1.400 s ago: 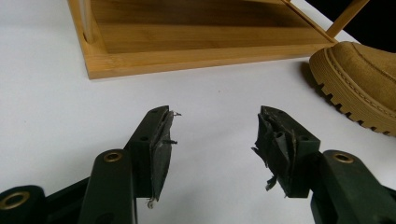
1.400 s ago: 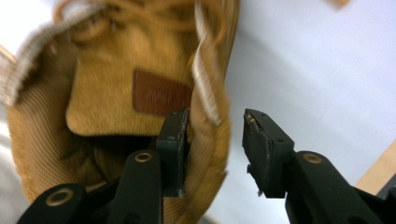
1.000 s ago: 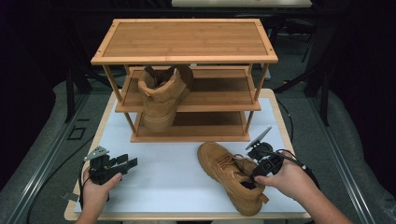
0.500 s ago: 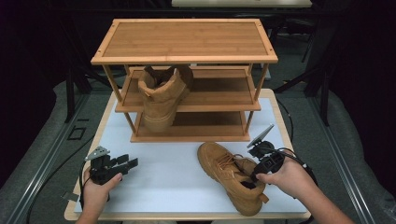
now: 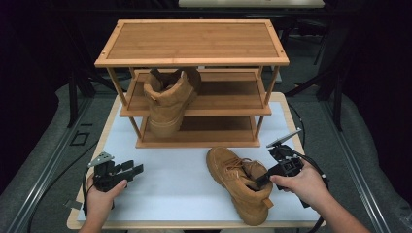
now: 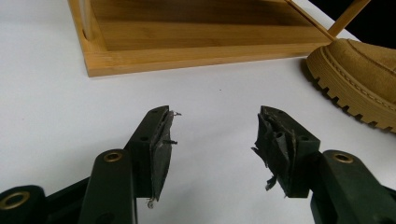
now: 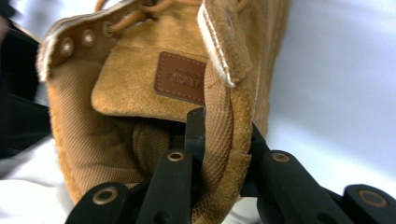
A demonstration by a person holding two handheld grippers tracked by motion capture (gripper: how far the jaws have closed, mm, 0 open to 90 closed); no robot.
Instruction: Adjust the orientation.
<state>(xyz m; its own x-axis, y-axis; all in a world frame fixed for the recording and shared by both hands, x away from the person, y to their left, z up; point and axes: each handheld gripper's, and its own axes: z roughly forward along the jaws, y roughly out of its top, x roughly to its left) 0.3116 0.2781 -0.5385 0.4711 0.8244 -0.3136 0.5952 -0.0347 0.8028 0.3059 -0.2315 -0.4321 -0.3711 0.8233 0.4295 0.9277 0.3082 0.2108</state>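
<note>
A tan suede boot point(image 5: 238, 182) lies on the white table, toe toward the rack. My right gripper point(image 5: 261, 177) is shut on the boot's collar point(image 7: 224, 130); one jaw is inside the opening and the other outside. A brown label point(image 7: 180, 77) shows on the tongue. A second tan boot point(image 5: 167, 99) stands on the middle shelf of the bamboo shoe rack point(image 5: 192, 56), toe pointing down over the shelf's front edge. My left gripper point(image 5: 128, 170) is open near the table's front left, nothing between its jaws point(image 6: 215, 140). The lying boot's toe sole point(image 6: 355, 79) shows at the right of the left gripper view.
The rack's bottom shelf point(image 6: 196, 37) lies just ahead of the left gripper. The white table top point(image 5: 170, 179) has free room between the two grippers. Dark floor and metal rails surround the table.
The right gripper has shifted slightly on the lying boot's collar. The left gripper and both boots have stayed where they were.
</note>
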